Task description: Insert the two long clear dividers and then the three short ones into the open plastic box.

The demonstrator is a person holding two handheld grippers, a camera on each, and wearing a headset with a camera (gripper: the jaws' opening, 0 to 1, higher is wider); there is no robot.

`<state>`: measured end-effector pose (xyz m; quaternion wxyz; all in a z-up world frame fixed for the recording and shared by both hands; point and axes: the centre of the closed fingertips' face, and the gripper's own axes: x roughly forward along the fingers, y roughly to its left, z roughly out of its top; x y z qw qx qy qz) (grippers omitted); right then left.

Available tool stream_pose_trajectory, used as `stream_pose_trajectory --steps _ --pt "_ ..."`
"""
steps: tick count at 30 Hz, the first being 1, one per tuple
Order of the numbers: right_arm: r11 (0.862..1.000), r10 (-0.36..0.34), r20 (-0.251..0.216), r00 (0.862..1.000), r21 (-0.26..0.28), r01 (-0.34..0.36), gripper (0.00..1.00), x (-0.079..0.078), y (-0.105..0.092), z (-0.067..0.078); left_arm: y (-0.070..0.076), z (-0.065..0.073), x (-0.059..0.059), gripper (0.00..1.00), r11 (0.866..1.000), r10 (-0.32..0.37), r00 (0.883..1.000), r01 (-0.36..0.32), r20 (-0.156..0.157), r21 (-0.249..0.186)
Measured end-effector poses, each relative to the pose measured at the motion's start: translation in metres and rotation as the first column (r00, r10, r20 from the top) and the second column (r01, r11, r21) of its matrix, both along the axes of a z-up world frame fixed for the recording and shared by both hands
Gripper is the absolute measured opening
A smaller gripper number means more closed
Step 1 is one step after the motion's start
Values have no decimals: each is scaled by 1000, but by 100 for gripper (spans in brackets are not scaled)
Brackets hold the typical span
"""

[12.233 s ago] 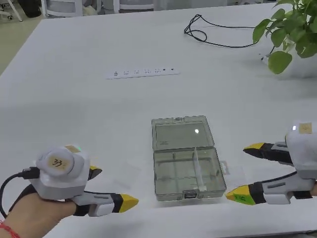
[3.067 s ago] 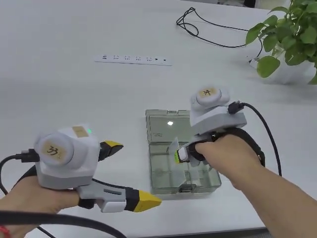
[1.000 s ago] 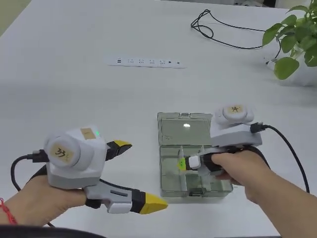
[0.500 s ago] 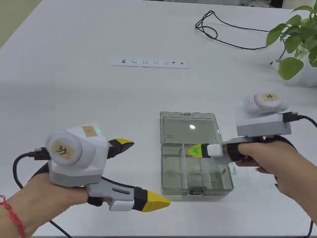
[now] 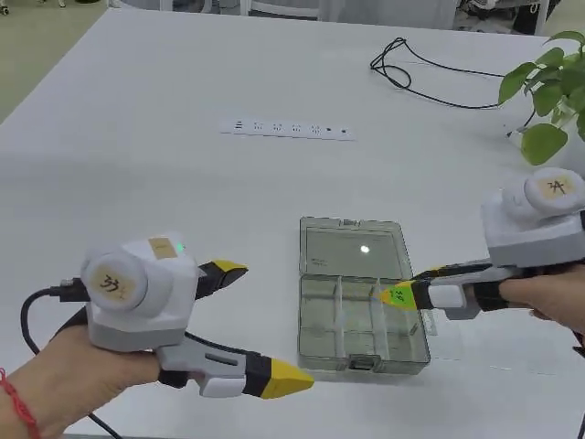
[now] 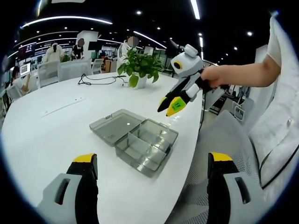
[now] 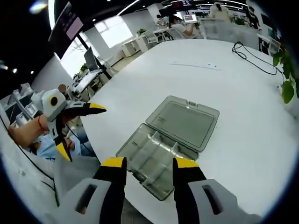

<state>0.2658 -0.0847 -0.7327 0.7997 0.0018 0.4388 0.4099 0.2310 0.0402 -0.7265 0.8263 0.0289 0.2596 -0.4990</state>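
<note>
Right claw (image 5: pixel 411 283) hung narrow and empty over the open plastic box (image 5: pixel 315 358). Left claw (image 5: pixel 259 323) gaped wide and empty, with the box off to its right. Long clear dividers (image 5: pixel 337 311) looked seated below the right claw. Short ones: couldn't count, probably some left.

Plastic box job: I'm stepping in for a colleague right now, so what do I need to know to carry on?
Left gripper: open, empty, hovering left of the box.
Right gripper: open, empty, tips over the box's right side.
Plastic box: open on the table, lid flat behind.
Done: two long dividers appear seated, lengthwise.
Left: the three short ones; faint clear pieces seem to lie on the table right of the box.
</note>
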Motion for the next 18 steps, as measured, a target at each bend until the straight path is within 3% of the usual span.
stream_pose_trajectory --steps 5,9,13,16,18 --pt "984 154 51 987 -102 -148 51 -9 -18 -5 2 1 -1 100 1000 6 1000 -6 2 4" --pt "968 228 75 971 -121 -218 55 -12 -23 -5 4 2 -1 100 1000 9 1000 -9 3 6" --pt "940 313 91 945 -173 -294 56 -13 -33 -10 5 2 -1 100 1000 12 1000 -12 4 5" --pt "901 406 111 907 -214 -377 58 -15 -39 -16 6 2 -1 100 1000 17 1000 -17 4 5" --pt "883 439 98 893 -233 -408 60 -18 -43 -22 6 2 -1 100 1000 17 1000 -17 5 7"
